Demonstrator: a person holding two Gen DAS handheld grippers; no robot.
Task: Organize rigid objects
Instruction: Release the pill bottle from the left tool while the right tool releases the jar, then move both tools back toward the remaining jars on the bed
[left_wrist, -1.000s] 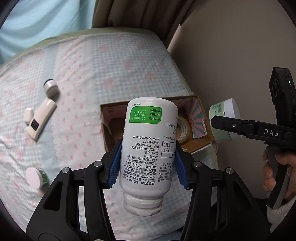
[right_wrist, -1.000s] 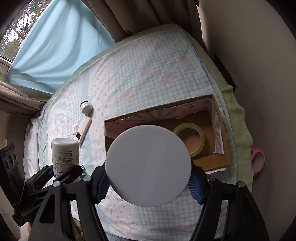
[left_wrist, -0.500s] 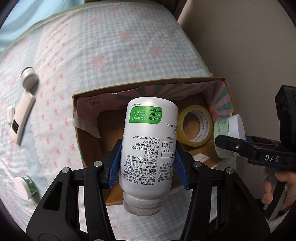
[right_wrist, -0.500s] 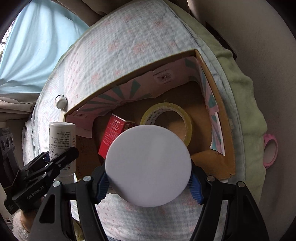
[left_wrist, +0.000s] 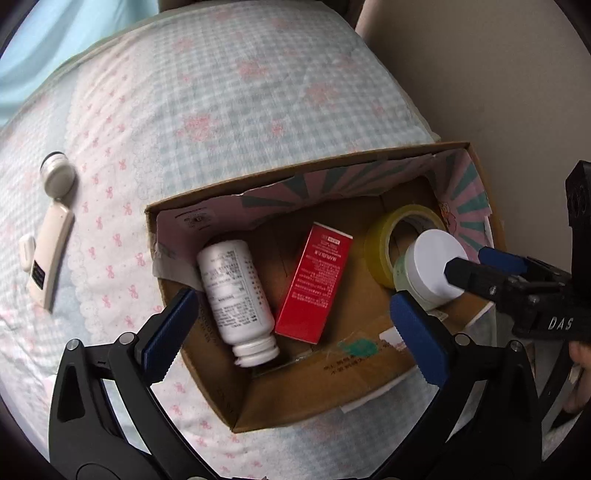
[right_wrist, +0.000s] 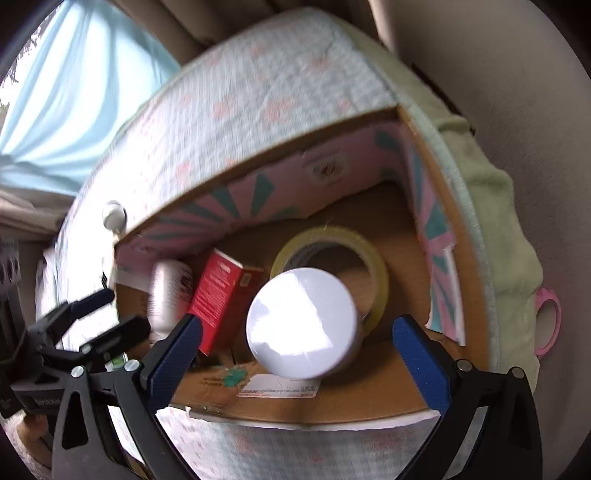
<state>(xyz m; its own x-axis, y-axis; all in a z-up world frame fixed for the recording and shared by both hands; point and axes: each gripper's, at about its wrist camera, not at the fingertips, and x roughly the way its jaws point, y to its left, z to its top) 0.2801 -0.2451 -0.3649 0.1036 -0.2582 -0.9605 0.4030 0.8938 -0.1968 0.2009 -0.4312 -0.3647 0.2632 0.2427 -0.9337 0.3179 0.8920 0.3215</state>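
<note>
on the checked bed cover (left_wrist: 258, 92), hard against the wall, sits the open cardboard box (left_wrist: 280, 398), the largest thing in both views and the place where the rigid things are being gathered. inside it, from bigger to smaller: a yellow tape roll (left_wrist: 384, 236) at the right end, a red carton (left_wrist: 314, 288) in the middle, a white bottle (left_wrist: 232, 291) at the left end, and a white-lidded jar (right_wrist: 301, 325) tipped against the tape roll. the bottle lies on its side, long axis running from the far wall toward the near wall, cap nearest the camera; it lies straight ahead of the left gripper (left_wrist: 288, 325), between and below the blue pads, touching neither. the jar lies likewise ahead of the right gripper (right_wrist: 295, 350), free of both pads and blurred, so seemingly not yet at rest. both pairs of jaws are opening, nothing pressed between them. outside the box, a cream remote (left_wrist: 50, 262) and a small round pot (left_wrist: 57, 177) lie well apart on the cover, to the left, so the left hand is judged the nearer for them. compared with the frames a second ago, the bottle and jar were clamped above the box; now both are released inside it and the grippers stand lower.
</note>
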